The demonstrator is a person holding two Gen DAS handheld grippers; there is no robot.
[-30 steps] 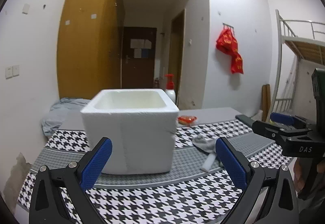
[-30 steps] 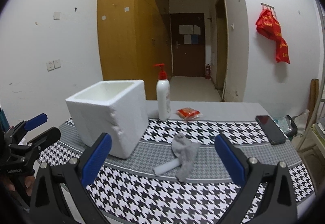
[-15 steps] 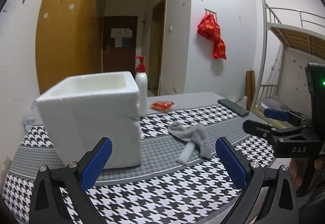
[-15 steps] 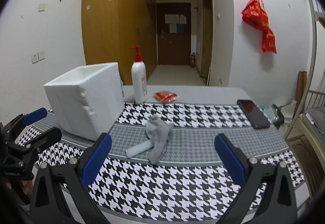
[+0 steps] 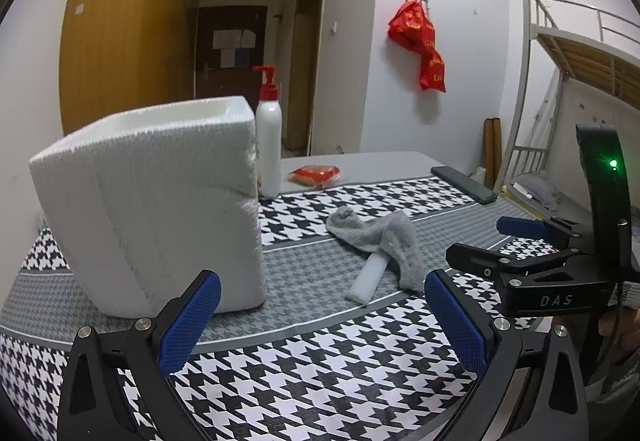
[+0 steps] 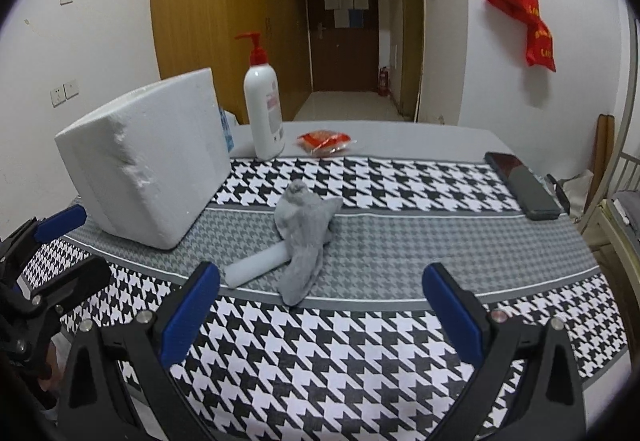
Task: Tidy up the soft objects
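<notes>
A grey sock lies crumpled mid-table, draped over a white foam cylinder; both show in the left wrist view, the sock and the cylinder. A white foam box stands at the left, open at the top, also in the right wrist view. My left gripper is open and empty, near the front edge beside the box. My right gripper is open and empty, just short of the sock, and shows at the right of the left wrist view.
A white pump bottle with a red top stands behind the box. A red packet lies at the back. A dark phone lies at the table's right edge. A houndstooth cloth covers the table. A bunk bed stands at the right.
Both grippers have swung right and lower toward the table. The sock and cylinder now sit nearer the middle of both views. Both stay open; nothing on the table moved.
</notes>
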